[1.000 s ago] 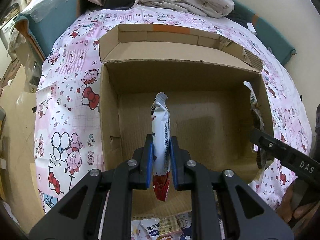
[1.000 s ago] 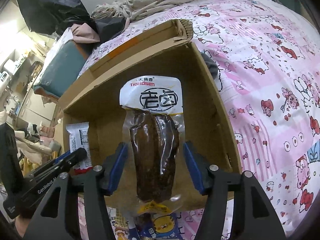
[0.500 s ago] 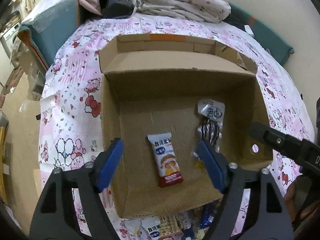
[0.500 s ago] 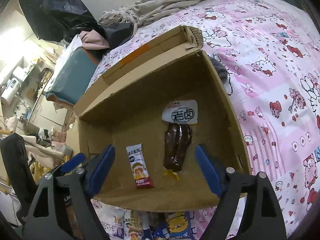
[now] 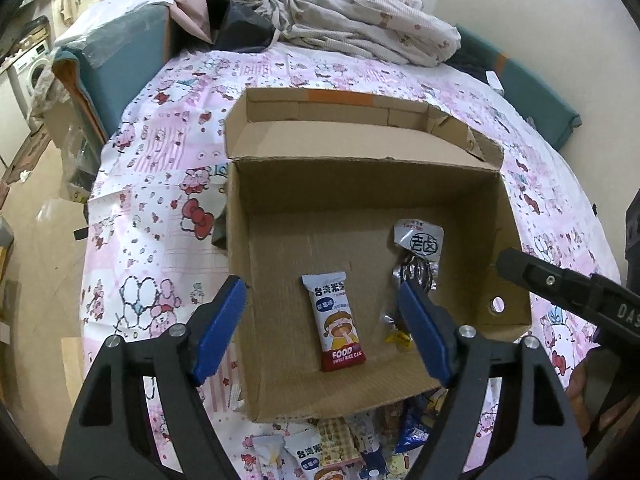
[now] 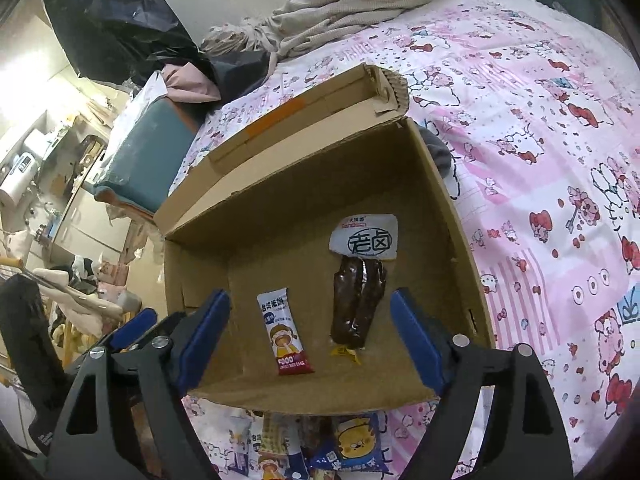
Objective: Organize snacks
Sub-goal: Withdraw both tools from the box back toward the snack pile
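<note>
An open cardboard box [image 5: 280, 240] [image 6: 448, 216] sits on the pink patterned bed. A white and red rice cake packet [image 5: 336, 322] [image 6: 285, 331] lies flat on the box floor. A brown vacuum-packed snack with a white label [image 5: 416, 256] [image 6: 360, 296] lies to its right. My left gripper [image 5: 322, 328] is open and empty, above the near edge of the box. My right gripper [image 6: 310, 334] is open and empty, above the same edge. The right gripper's black finger also shows in the left wrist view [image 5: 568, 292].
Several loose snack packets [image 5: 340, 452] [image 6: 320, 448] lie on the bed in front of the box. A crumpled blanket [image 5: 360, 20] and dark clothes lie at the far end. A teal cushion [image 5: 116, 64] is at the far left. The bed edge drops to the floor at left.
Both grippers opened and let go of their snacks, which now lie on the box floor. Both grippers then pulled up and back from the box.
</note>
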Demonstrator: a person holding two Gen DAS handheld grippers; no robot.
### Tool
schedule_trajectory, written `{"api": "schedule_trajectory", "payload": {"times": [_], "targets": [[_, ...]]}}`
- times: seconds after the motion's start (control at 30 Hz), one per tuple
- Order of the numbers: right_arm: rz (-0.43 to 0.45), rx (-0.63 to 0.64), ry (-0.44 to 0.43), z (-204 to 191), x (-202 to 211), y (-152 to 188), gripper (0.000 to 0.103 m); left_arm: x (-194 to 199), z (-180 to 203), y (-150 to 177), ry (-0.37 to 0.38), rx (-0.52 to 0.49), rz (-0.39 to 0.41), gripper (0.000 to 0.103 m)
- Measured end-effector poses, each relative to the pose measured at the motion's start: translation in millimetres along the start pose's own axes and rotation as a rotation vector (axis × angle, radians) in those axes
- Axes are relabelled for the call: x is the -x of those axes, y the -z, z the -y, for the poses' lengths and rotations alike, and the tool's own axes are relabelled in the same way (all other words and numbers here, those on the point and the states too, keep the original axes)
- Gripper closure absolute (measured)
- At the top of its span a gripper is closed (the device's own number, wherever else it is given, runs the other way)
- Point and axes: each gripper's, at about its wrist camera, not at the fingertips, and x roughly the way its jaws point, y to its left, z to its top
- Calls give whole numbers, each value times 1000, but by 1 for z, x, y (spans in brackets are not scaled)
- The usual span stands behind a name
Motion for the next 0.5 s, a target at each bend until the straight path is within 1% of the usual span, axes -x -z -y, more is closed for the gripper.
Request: {"api": "schedule_trajectory", "payload": {"times": [0.07,0.1,0.13,0.2,0.47,0.5], "targets": [[-20,-19,-12,2,0,2,18,6,-2,2,6,7,9,13],[-39,-38,-39,4,0,4,18,10,-3,3,6,14,17,11],[-44,-52,-49,4,1,5,18,14,-5,4,4,20,25,10],[-35,-56,-42,4,9,10,18,20,-9,6,-2,29,27,10],[-21,-5,-10,-6,32,28,18,39,-28,17,-34,65,13,10],[-19,-3,-11,-7,35,31,16,39,-28,19,-38,66,7,10]]}}
